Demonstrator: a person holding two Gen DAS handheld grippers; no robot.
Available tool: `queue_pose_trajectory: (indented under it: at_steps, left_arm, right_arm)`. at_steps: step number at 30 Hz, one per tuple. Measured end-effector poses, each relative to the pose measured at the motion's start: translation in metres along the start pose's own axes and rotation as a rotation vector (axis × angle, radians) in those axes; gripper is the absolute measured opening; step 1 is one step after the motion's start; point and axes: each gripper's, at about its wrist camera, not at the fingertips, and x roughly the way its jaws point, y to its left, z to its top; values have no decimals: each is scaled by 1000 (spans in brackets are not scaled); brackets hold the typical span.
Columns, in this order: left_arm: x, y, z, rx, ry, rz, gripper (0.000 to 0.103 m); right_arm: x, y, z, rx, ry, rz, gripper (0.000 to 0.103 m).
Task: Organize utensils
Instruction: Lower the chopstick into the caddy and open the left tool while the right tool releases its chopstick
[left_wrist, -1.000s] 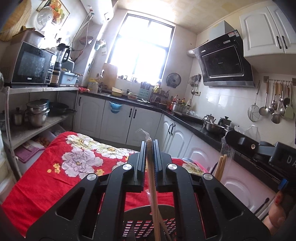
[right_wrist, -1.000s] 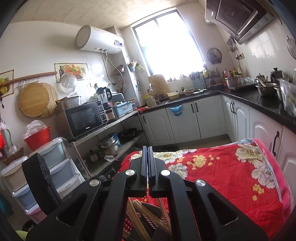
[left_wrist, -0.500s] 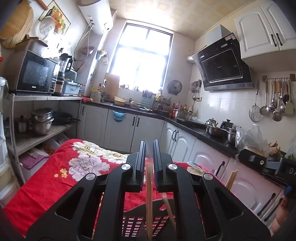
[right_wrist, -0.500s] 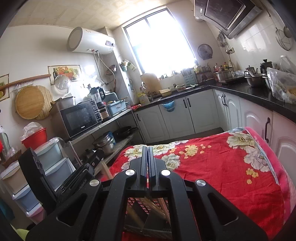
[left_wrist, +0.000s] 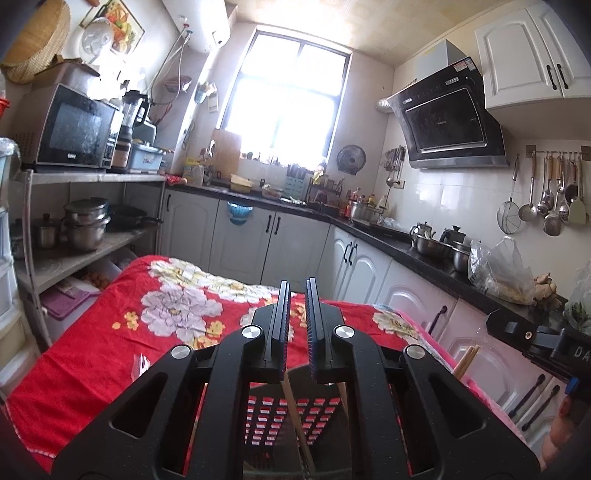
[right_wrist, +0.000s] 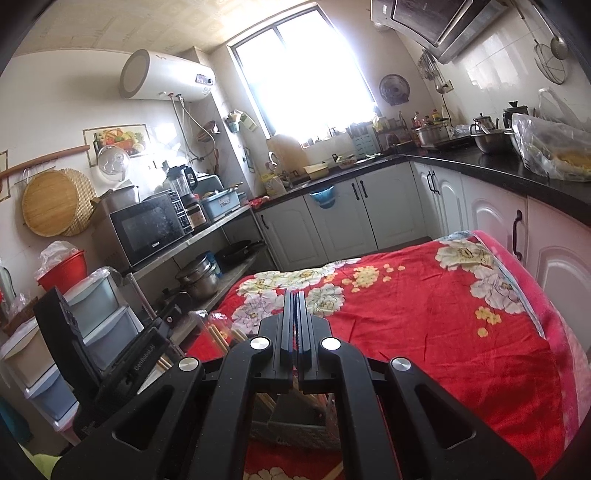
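Chopsticks (left_wrist: 295, 410) now stand lower, inside the perforated basket (left_wrist: 273, 417) at 6 o'clock on the red floral cloth (left_wrist: 110, 354). The left gripper (left_wrist: 296, 332) pinches one chopstick, the right gripper (right_wrist: 294, 328) is closed on clear wrapping; both have descended, so depositing looks near.

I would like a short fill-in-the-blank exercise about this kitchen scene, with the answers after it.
1. The table is covered by a ____ cloth with flowers.
2. The microwave stands on a ____.
3. Ladles hang on the wall under the white ____.
4. Below the left gripper, wooden chopsticks lie in a slotted ____.

Answers: red; shelf; cabinet; basket
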Motion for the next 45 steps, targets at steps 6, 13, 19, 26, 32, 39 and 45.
queue_pose_trajectory:
  at_steps: [6,13,19,26,32,39,45]
  left_arm:
    - [-8,0,1,-19,41,-16,14]
    - [-14,0,2,-21,100,-47,22]
    - [-23,-2,1,-22,119,-68,36]
    - [-32,-2,1,-30,134,-90,55]
    - [-41,0,1,-44,136,-102,76]
    - [-51,3,-3,-45,143,-109,92]
    - [-59,8,-6,-53,159,-111,92]
  right_arm:
    - [-5,-3,-6,1,13,-13,2]
    - [-11,-7,-12,4,26,-40,16]
    - [-16,-8,-15,3,33,-55,24]
    - [-21,-7,-19,-16,42,-63,32]
    - [-28,-7,-22,-27,47,-74,39]
    - [-35,-7,-28,-36,60,-84,43]
    - [-41,-5,-34,-40,69,-90,47]
